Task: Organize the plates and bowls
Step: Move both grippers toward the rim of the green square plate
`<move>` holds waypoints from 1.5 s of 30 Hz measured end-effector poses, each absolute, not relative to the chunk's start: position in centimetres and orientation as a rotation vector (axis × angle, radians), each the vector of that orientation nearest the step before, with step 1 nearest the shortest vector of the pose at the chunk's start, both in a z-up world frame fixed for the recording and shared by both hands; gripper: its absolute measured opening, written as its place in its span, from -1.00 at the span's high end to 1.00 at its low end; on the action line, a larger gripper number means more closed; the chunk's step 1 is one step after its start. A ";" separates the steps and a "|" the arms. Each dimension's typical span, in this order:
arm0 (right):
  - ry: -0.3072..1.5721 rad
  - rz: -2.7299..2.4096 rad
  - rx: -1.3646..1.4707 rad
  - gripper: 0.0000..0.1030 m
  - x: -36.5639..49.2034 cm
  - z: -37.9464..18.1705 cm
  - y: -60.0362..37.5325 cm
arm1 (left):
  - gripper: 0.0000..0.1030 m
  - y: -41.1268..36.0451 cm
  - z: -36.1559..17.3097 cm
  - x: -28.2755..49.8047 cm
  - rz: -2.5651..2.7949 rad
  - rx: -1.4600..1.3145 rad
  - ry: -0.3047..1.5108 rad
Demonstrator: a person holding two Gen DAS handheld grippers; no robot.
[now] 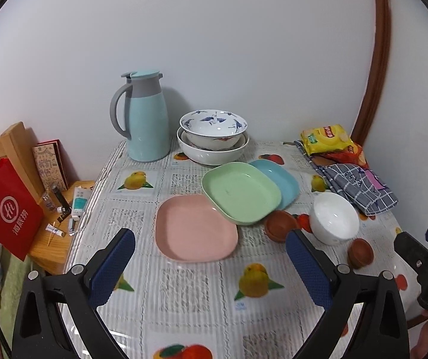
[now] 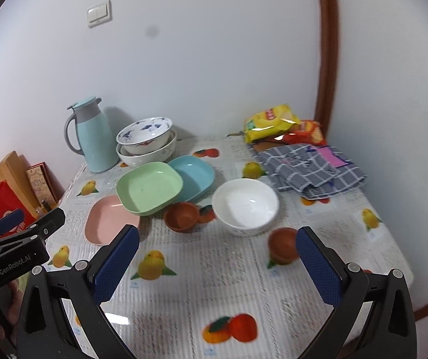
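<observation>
Both tongs, left tongs (image 1: 209, 266) and right tongs (image 2: 218, 264), are held spread, nothing gripped. Green plate (image 1: 241, 193) is lapped over pink plate (image 1: 196, 229) and blue plate (image 1: 279, 179); white bowl (image 2: 245, 206) sits just beside. Risk: glossy plastic-covered worktop (image 1: 184, 299) could let plates skid when nudged. Plain white corner walls.

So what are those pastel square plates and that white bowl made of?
The green plate, blue plate and pink plate look like matte plastic or melamine: flat colour, soft rounded rims, dull sheen. The white bowl seems glazed ceramic, given its sharp glossy highlights, though I can't be certain.
</observation>
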State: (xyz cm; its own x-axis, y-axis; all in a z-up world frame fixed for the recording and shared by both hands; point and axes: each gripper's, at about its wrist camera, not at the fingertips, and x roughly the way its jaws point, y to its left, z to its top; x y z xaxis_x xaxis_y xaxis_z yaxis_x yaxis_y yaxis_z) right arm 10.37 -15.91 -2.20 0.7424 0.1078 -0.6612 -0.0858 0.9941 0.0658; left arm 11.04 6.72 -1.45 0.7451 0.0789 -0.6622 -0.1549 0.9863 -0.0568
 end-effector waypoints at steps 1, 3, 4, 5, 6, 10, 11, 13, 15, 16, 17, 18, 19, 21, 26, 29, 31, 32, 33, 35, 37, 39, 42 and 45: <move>0.729 0.117 0.031 -0.95 11.1 -2.4 -15.6 | -0.96 7.0 -1.6 11.5 0.126 -0.112 0.728; 0.735 0.127 0.023 -0.95 12.4 -2.8 -14.9 | -0.96 7.6 -2.1 12.7 0.124 -0.126 0.750; 0.736 0.129 0.017 -0.95 13.2 -3.0 -14.5 | -0.96 7.9 -2.4 13.3 0.124 -0.132 0.757; 0.737 0.131 0.012 -0.95 13.9 -3.3 -14.1 | -0.94 8.1 -2.6 13.7 0.127 -0.134 0.764; 0.740 0.135 0.009 -0.94 14.6 -3.4 -13.8 | -0.90 8.3 -2.9 14.3 0.131 -0.134 0.773; 0.761 0.161 0.002 -0.83 17.4 -4.4 -12.1 | -0.89 9.5 -4.3 16.8 0.152 -0.138 0.810; 0.766 0.166 -0.002 -0.75 17.9 -4.7 -11.7 | -0.88 9.8 -4.5 17.3 0.152 -0.143 0.811; 0.778 0.179 -0.011 -0.72 19.2 -5.2 -10.9 | -0.86 10.3 -5.0 18.3 0.153 -0.150 0.818; 0.779 0.189 -0.016 -0.66 20.3 -5.6 -10.3 | -0.82 10.6 -5.3 19.4 0.150 -0.152 0.830; 0.782 0.195 -0.017 -0.64 21.0 -5.8 -10.0 | -0.81 10.8 -5.6 20.1 0.148 -0.152 0.836; 0.784 0.199 -0.017 -0.63 21.4 -6.0 -9.8 | -0.78 10.9 -5.8 20.7 0.147 -0.152 0.842; 0.787 0.202 -0.019 -0.63 22.0 -6.2 -9.6 | -0.78 11.0 -6.0 21.1 0.147 -0.153 0.846; 0.791 0.201 -0.024 -0.61 22.7 -6.5 -9.3 | -0.77 11.0 -6.3 21.8 0.143 -0.154 0.851; 0.793 0.201 -0.028 -0.50 23.8 -7.0 -9.1 | -0.77 11.0 -6.7 22.9 0.137 -0.149 0.858; 0.822 0.207 -0.015 -0.40 27.1 -8.7 -8.7 | -0.75 10.9 -7.9 25.7 0.127 -0.130 0.878; 0.849 0.212 -0.014 -0.29 28.9 -10.1 -8.3 | -0.73 10.8 -8.9 27.4 0.127 -0.117 0.889; 0.866 0.218 -0.019 -0.26 29.9 -11.2 -8.0 | -0.73 10.6 -9.5 28.6 0.130 -0.108 0.898; 0.872 0.220 -0.020 -0.25 30.2 -11.6 -7.9 | -0.73 10.6 -9.8 29.1 0.127 -0.109 0.901; 0.882 0.221 -0.021 -0.25 30.7 -12.1 -7.8 | -0.73 10.5 -10.1 29.5 0.126 -0.110 0.906; 0.899 0.228 -0.020 -0.25 31.4 -12.9 -7.6 | -0.72 10.4 -10.9 30.6 0.122 -0.112 0.920; 0.916 0.233 -0.024 -0.25 32.1 -13.8 -7.3 | -0.65 10.3 -11.6 31.4 0.114 -0.110 0.932; 0.927 0.235 -0.028 -0.25 32.4 -14.4 -7.2 | -0.54 10.3 -12.0 32.0 0.108 -0.119 0.940; 0.938 0.239 -0.025 -0.25 32.9 -15.1 -7.1 | -0.48 10.5 -12.8 32.6 0.099 -0.139 0.952; 0.953 0.243 -0.028 -0.25 33.0 -15.8 -6.9 | -0.28 10.6 -13.3 32.8 0.102 -0.153 0.956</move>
State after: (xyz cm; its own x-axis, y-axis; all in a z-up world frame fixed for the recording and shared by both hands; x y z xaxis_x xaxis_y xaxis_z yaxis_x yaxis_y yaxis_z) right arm 33.03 -6.86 -15.77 0.5539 0.1936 -0.8098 -0.2179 0.9724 0.0834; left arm 32.83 10.64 -13.33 0.5728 0.0192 -0.8195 -0.1547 0.9843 -0.0851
